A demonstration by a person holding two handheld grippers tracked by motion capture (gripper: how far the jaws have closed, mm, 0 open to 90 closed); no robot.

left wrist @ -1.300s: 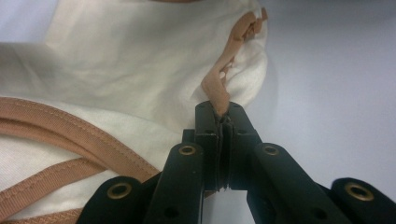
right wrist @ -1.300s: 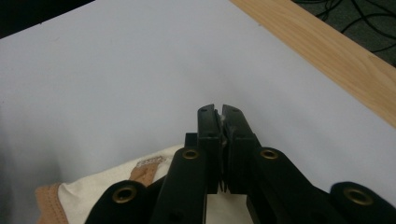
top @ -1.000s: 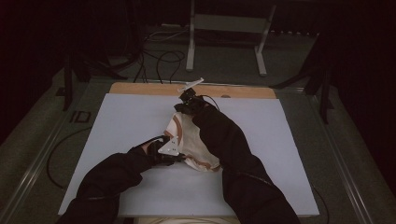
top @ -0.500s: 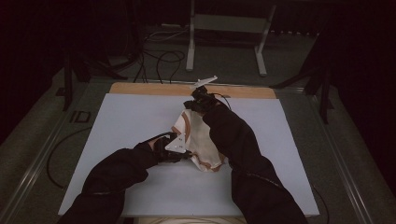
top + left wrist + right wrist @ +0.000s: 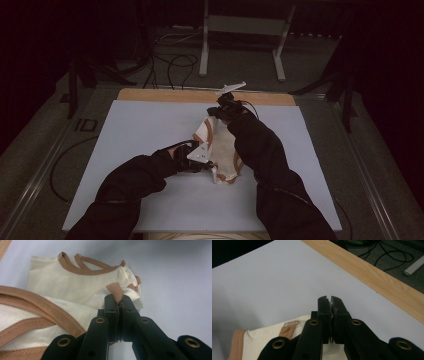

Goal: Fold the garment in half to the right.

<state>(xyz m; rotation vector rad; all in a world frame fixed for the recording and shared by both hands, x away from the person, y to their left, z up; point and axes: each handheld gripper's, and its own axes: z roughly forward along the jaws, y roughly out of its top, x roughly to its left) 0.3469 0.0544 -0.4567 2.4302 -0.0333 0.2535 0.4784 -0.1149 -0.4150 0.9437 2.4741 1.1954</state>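
Garment: a cream cloth garment (image 5: pixel 222 150) with tan-brown binding along its edges lies near the middle of your bench (image 5: pixel 125 135), stretched lengthwise between your two hands.
Cloth: a soft, fine weave, creased and folded over itself; the binding is a flat stitched band that curves in loops.
Left gripper: your left gripper (image 5: pixel 119 302) has its black jaws pressed together on the garment's near end, pinching a tab of the tan binding with cream cloth bunched around it.
Right gripper: your right gripper (image 5: pixel 330 302) is at the garment's far end with its jaws closed tight; cloth shows pressed between them low in the gap, and the garment's edge lies just under them.
Bench: a smooth pale sheet covers it; beyond the garment's far end runs a strip of light wood (image 5: pixel 372 275) with visible grain.
High view: you see both dark sleeves reaching to the garment, the grey three-cornered plate on your left gripper (image 5: pixel 200 152), your right gripper (image 5: pixel 227 102) at the far end, and the garment's whole long outline.
Left gripper view: you get the binding's stitching and the looped straps close up.
Right gripper view: you get a small stitched patch (image 5: pixel 291 323) on the garment's edge, and cables (image 5: pixel 382 252) on the floor past the wood strip.
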